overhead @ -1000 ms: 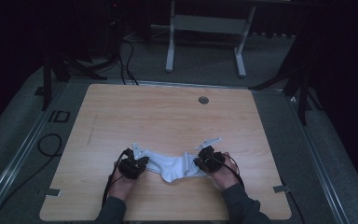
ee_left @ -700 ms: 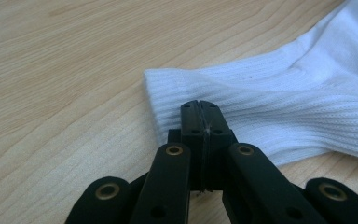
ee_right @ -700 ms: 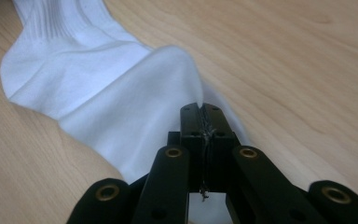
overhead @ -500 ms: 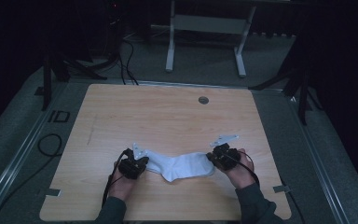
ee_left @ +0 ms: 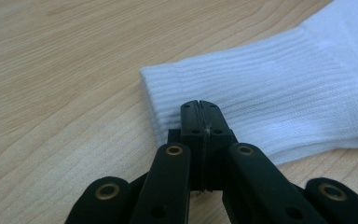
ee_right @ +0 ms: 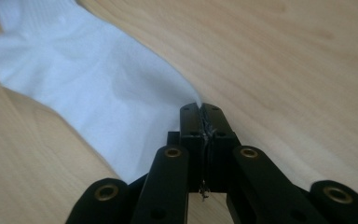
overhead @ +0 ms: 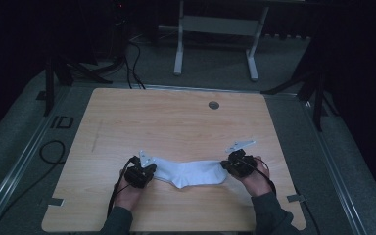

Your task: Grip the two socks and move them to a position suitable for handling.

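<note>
A white sock (overhead: pixel 190 172) lies stretched flat near the front edge of the wooden counter (overhead: pixel 176 122), between the two hands. The left tool (ee_left: pixel 200 116) is clenched on the ribbed cuff end of the sock, its jaws pressed together over the fabric. The right tool (ee_right: pixel 200 121) is clenched on the toe end, with a thin fold of cloth pinched between its jaws.

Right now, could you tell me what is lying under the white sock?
The white sock lies flat on the bare wooden table, stretched between the left gripper and right gripper, each shut on one end. Anything beneath the fabric is covered.
</note>
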A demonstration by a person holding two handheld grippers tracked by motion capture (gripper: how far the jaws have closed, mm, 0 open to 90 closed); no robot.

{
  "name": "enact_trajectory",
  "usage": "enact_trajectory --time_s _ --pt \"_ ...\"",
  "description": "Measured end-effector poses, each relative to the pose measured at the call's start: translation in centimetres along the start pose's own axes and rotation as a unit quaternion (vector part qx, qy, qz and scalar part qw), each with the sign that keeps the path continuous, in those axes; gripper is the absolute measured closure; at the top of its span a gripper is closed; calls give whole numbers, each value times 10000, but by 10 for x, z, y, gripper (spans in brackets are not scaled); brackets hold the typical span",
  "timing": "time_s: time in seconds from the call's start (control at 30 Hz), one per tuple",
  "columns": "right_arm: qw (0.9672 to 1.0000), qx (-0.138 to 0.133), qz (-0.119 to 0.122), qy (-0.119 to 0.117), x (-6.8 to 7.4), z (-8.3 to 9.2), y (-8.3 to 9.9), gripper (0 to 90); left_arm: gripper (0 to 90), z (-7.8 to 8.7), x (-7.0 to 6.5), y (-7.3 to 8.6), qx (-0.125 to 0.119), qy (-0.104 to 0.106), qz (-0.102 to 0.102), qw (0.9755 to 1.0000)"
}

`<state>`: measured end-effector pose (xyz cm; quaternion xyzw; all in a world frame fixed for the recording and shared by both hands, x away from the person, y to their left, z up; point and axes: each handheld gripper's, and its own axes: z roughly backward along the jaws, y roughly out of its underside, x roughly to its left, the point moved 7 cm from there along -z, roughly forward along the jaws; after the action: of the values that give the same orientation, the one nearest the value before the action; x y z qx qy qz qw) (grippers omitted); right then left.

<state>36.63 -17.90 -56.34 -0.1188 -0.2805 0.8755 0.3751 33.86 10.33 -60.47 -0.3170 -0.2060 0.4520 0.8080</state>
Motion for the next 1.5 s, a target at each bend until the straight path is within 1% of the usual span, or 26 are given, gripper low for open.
enact_trajectory --time_s 0.07,0.13,0.23,0.3,0.37,0.43,0.5,0.57,0.6,0.67,0.77,0.83,0.93,1.0,1.03,1.17,1.4,1.43,1.5 --pt "9999 94 -76 -20 -4 -9 5 864 895 0 0 0 0 0 -1 10000" --pt "9997 145 -186 -18 -8 -15 9 796 895 0 0 0 -2 2 1 10000" --pt "9993 106 -343 -33 -13 -19 12 757 895 0 0 0 2 -7 -4 10000" --pt "9991 22 -420 -48 -15 -18 12 714 895 0 0 0 0 -9 -1 10000" --pt "9987 -102 -499 -97 -15 -15 12 691 894 0 -1 0 0 -13 -4 10000" --pt "9978 -207 -622 -117 -16 -12 13 652 894 0 -1 0 3 -14 -6 10000" --pt "9968 -311 -720 -171 -18 -10 13 626 894 0 -1 0 -5 -13 4 10000" --pt "9951 -417 -858 -262 -18 -9 14 597 894 0 -1 0 -2 -14 11 10000" --pt "9943 -459 -894 -365 -18 -9 14 583 894 0 -1 0 2 -16 1 10000" --pt "9930 -573 -955 -399 -19 -6 12 571 892 0 -1 0 -2 -23 -8 10000" --pt "9921 -684 -972 -403 -21 -2 11 554 885 1 -2 0 -16 -18 -17 10000" --pt "9919 -698 -984 -388 -21 -1 11 549 881 1 -3 0 -40 -23 -23 10000" --pt "9913 -739 -1023 -367 -23 0 12 541 883 3 -3 -2 -114 -95 -49 9999" --pt "9912 -749 -1030 -363 -24 0 12 539 887 4 -3 -2 -132 -107 -64 9998" --pt "9910 -749 -1041 -374 -24 0 13 536 887 5 -3 -3 -189 -120 -91 9997" --pt "9911 -727 -1067 -334 -27 -1 15 531 887 7 -3 -5 -245 -100 -112 9996" --pt "9906 -735 -1106 -333 -30 -1 17 528 887 11 2 -6 -321 -114 -31 9994" --pt "9905 -727 -1116 -327 -30 -1 17 528 887 12 3 -7 -361 -110 26 9993" --pt "9905 -726 -1127 -322 -31 -1 18 527 887 13 4 -7 -388 -99 50 9992"
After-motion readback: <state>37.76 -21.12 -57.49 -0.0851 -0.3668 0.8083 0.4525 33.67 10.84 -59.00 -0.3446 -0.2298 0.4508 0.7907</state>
